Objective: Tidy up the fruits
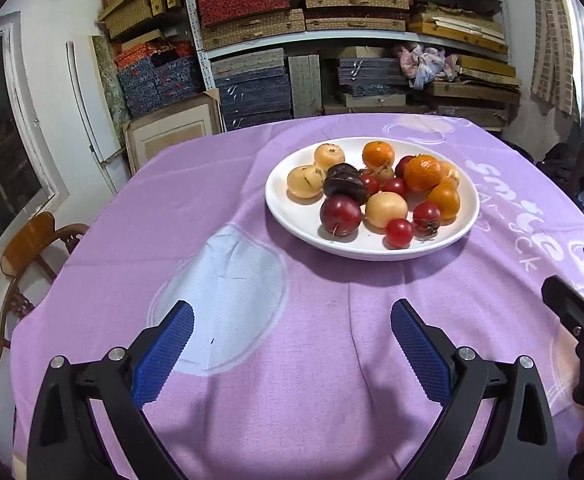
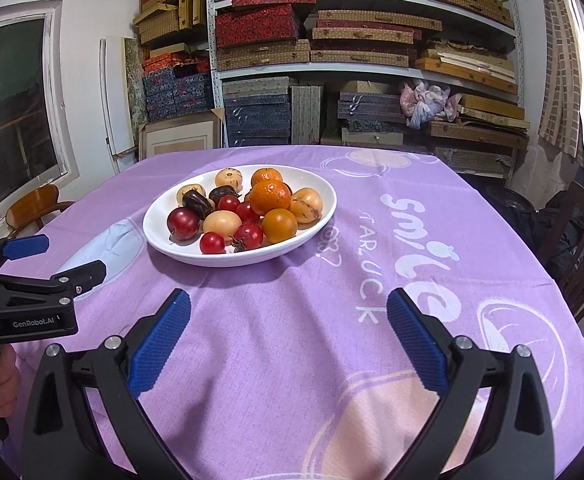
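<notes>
2 grippers hang low over a round table under a purple tablecloth (image 1: pixel 292 360), both pointing toward 1 white plate (image 1: pixel 292 216) heaped with fruit. The left gripper (image 1: pixel 292 336) has its blue-padded jaws spread wide with only cloth between them, holding nothing; the right gripper (image 2: pixel 290 328) stands just as wide and is likewise empty. The plate sits well ahead of both, toward the middle of the table, untouched. On it lie 3 oranges, the largest (image 2: pixel 270 197) riding high in the pile, pale yellow fruits (image 1: pixel 386 209), a dark red plum (image 1: pixel 340 215) at the near rim, several small red tomatoes (image 1: pixel 399 232), and 2 dark brown pieces (image 1: pixel 343 184) whose kind is hard to tell at this range. From the right wrist view the left gripper shows side-on at the left edge, with a hand (image 2: pixel 0 384) gripping its handle. Behind the table, shelves (image 2: pixel 363 0) carry stacked boxes.
</notes>
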A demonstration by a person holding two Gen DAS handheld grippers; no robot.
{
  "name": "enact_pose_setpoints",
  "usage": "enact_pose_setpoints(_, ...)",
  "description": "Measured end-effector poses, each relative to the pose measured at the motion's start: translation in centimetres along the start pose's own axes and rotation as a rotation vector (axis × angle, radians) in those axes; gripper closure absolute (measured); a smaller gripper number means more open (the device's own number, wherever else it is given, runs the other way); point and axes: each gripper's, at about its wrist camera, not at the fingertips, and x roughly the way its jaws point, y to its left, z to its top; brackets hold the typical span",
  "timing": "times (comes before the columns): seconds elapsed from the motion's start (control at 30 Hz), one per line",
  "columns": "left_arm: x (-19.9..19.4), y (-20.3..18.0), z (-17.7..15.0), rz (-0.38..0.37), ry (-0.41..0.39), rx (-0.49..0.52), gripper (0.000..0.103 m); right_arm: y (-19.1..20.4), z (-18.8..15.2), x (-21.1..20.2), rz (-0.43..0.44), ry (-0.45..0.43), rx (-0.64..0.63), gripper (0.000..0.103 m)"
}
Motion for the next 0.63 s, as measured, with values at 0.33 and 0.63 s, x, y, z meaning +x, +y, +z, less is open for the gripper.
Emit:
enact_pose_setpoints(0.33, -0.26, 0.15, -0.06, -0.078, -0.001, -0.021, 0.003, -0.08, -0.28, 0.01, -0.002, -0.001, 0.007, 0.006)
enact_pose_setpoints(0.63, 0.03, 0.21, -0.08, -0.093, 0.02, -0.031, 0.003, -0.13, -0.34, -0.04, -0.003, -0.005, 0.011, 0.006)
